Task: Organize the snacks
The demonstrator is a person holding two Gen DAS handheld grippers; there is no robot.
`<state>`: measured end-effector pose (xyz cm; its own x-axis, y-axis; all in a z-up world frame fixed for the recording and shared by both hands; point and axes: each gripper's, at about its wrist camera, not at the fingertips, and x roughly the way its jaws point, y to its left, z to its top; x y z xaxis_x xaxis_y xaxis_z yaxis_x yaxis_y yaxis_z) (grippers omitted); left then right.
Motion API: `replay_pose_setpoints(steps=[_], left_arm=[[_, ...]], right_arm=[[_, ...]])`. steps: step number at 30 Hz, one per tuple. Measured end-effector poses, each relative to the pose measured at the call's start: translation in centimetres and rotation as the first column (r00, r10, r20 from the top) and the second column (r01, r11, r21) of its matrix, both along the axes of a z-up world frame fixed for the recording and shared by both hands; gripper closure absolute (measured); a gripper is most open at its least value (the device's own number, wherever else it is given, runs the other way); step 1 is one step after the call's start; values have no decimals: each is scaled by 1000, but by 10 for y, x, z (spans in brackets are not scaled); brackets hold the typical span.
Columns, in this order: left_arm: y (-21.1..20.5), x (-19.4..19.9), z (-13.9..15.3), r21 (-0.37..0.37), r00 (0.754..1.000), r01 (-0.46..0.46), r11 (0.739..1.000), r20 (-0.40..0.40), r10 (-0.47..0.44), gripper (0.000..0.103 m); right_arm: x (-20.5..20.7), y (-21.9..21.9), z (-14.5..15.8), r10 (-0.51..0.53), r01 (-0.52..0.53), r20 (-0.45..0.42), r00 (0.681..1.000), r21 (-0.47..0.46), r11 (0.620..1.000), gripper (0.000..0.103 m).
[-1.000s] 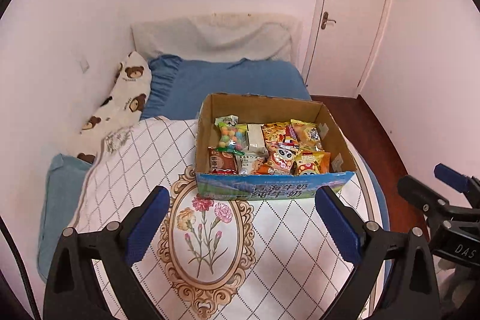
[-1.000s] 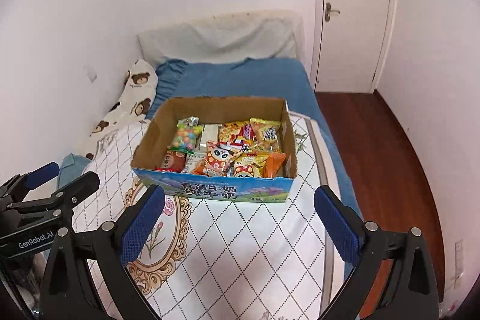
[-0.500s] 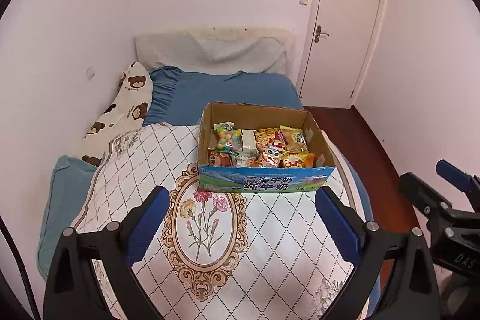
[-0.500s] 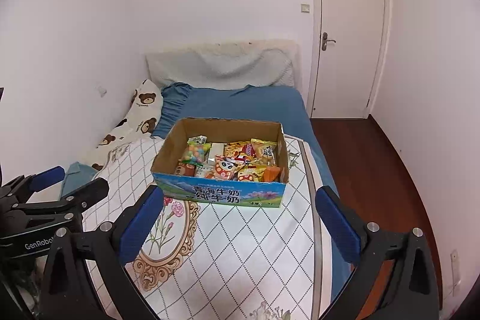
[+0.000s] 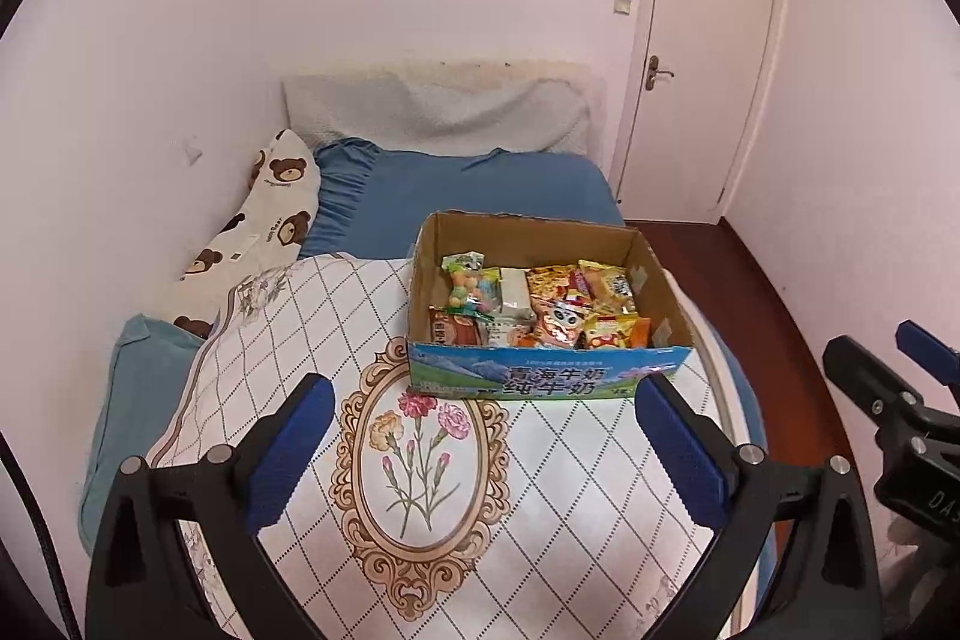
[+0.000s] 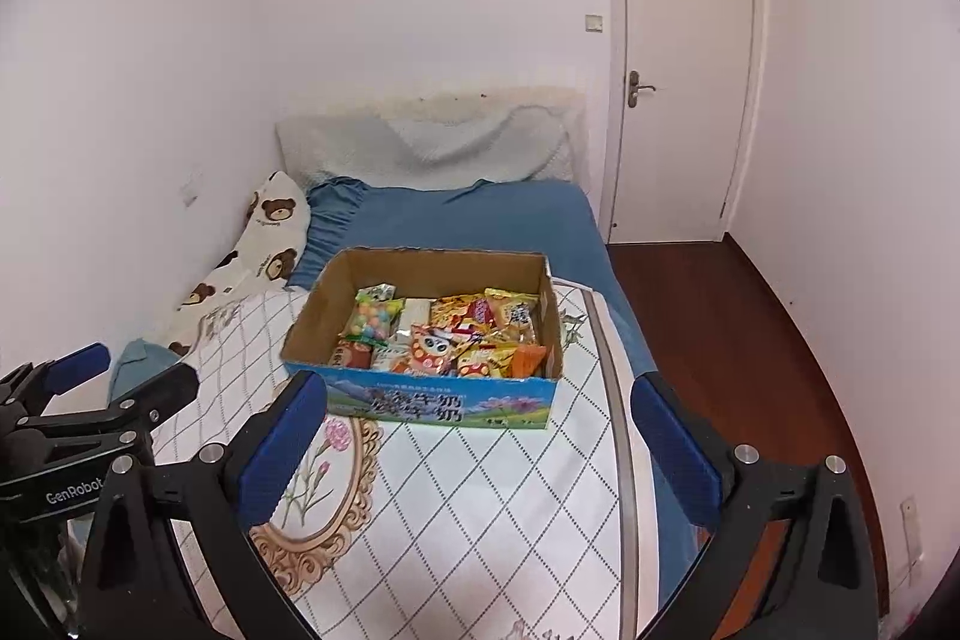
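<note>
Now the left claw (image 5: 480, 436) hangs above the quilt (image 5: 540, 520) with its blue fingers (image 5: 288, 454) spread wide and holding nothing. Beside it, the right claw (image 6: 477, 445) is also spread and empty, and it points toward the cardboard box (image 6: 420, 403). This box stands on the quilt on the bed (image 6: 480, 220). Inside it the snack packets (image 6: 444, 334) lie close together, filling the near part.
</note>
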<state>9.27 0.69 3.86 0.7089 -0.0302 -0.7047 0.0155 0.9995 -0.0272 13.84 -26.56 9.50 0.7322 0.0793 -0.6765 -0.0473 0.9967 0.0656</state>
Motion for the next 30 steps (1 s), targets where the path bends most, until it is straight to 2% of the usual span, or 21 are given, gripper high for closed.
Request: replay_pose_setpoints(steps=[9, 16, 30], left_arm=[[-5, 40, -28, 47, 999, -24, 999, -31, 26, 0], [-9, 67, -42, 70, 998, -31, 997, -49, 34, 0], [-16, 86, -57, 72, 997, -17, 997, -80, 23, 0]], right_arm=[[46, -2, -33, -30, 29, -29, 999, -9, 1000, 0], [67, -2, -49, -55, 55, -42, 998, -12, 998, 0], [89, -5, -66, -73, 72, -74, 995, -15, 997, 0]])
